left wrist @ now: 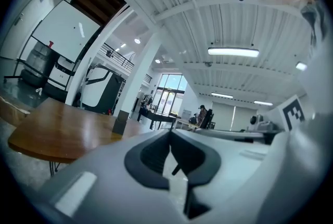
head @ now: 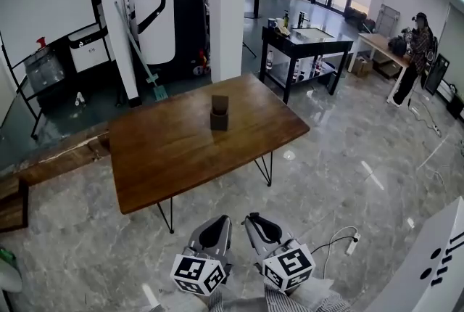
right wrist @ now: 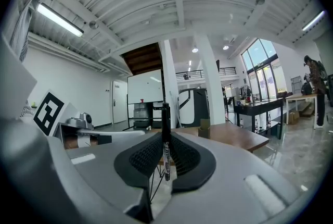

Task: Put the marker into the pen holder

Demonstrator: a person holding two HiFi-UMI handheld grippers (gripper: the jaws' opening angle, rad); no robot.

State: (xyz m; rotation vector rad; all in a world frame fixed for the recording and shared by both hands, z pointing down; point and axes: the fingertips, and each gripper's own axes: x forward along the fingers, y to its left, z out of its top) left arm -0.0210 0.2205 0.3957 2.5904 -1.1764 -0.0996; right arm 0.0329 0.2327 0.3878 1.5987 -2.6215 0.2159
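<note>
Holding marker (right wrist: pixel 165 132) in right gripper (head: pixel 262 229) | left gripper (head: pixel 212 234) closed, empty | step: carry; next: reach holder (head: pixel 219 113) at 12 o'clock, lower marker in

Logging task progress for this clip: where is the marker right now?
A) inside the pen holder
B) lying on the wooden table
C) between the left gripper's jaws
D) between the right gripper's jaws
D: the right gripper view shows the marker upright, clamped between the jaws of the right gripper, while the pen holder stands alone on the table.
</note>
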